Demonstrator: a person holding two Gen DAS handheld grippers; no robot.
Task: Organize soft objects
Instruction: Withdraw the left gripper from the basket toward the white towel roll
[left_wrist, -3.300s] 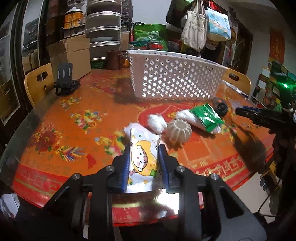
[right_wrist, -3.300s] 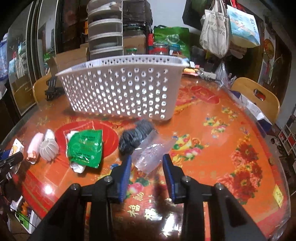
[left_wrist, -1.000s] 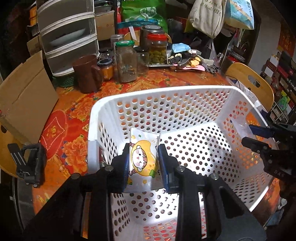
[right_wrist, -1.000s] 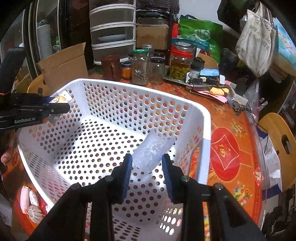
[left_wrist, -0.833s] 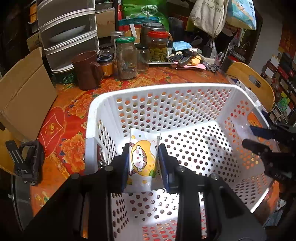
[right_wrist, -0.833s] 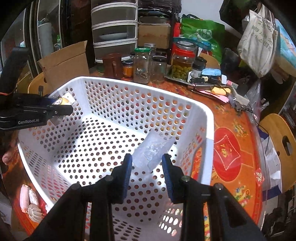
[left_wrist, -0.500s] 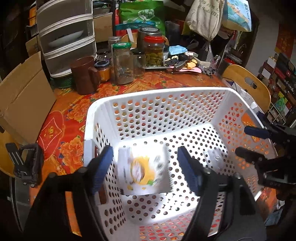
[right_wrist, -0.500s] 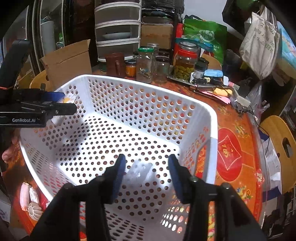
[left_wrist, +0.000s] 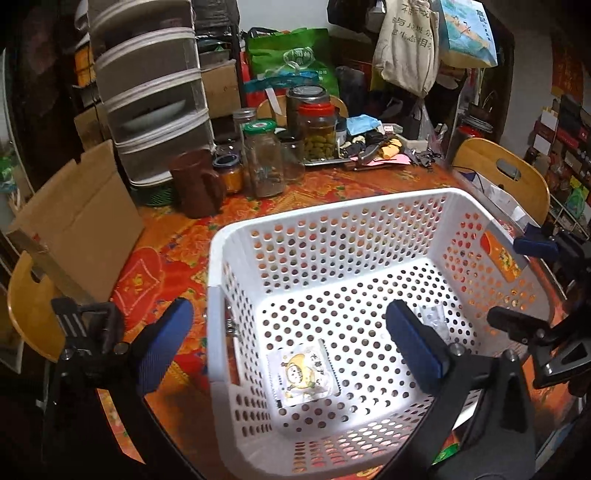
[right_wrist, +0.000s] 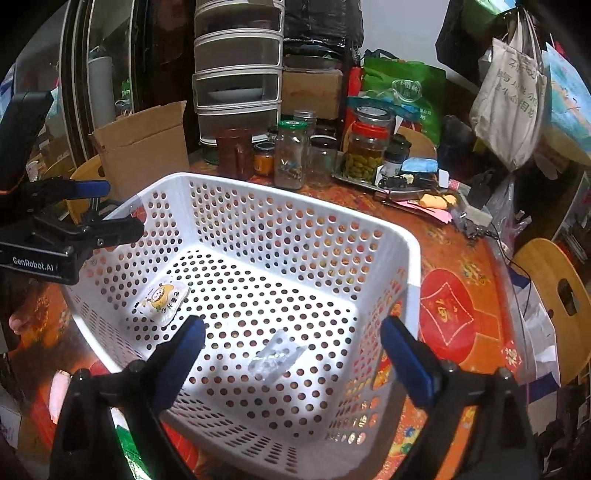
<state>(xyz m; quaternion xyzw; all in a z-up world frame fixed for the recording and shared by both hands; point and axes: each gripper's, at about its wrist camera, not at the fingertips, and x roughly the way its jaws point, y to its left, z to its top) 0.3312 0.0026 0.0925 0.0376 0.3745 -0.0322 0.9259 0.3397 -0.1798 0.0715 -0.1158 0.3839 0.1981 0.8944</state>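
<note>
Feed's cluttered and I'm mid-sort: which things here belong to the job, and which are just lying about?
Job:
- white perforated basket
- cartoon snack packet, lying in it
- clear plastic packet, lying in it

Lying about:
- glass jars
- brown mug
- cardboard box
- stacked drawers
- hanging tote bags

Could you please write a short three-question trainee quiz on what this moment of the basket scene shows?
1. True or false: the cartoon packet lies on the floor of the white basket.
2. Which item lies nearer the right hand-held gripper: A) the cartoon packet, B) the clear plastic bag, C) the brown mug?
3. Fill in: the left hand-held gripper grips ____.

Key:
1. True.
2. B.
3. Nothing; its jaws are opening, and so are the right one's, with nothing pressed between the pads.
</note>
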